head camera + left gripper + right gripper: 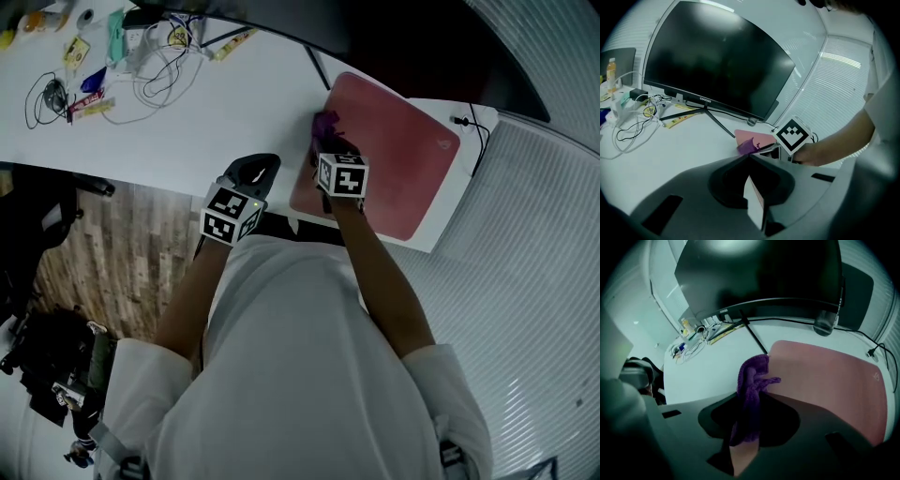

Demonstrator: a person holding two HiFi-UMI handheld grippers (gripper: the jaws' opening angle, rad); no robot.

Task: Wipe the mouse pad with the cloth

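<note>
A pink mouse pad (398, 155) lies at the right end of the white desk (216, 122). My right gripper (328, 148) is over the pad's near-left part, shut on a purple cloth (326, 124). In the right gripper view the cloth (754, 376) bunches out of the jaws at the pad's (825, 376) left edge. My left gripper (255, 172) is by the desk's front edge, left of the pad, jaws together with nothing between them. From the left gripper view, the cloth (746, 146) and a strip of the pad (761, 138) show beyond its tips (749, 158).
A large dark monitor (717, 56) stands at the back on thin legs (752, 333). Tangled cables (159, 70), packets and small bottles (56, 23) crowd the far left. A black cable (478, 141) runs by the pad's right corner. Wooden floor (122, 253) lies below the desk edge.
</note>
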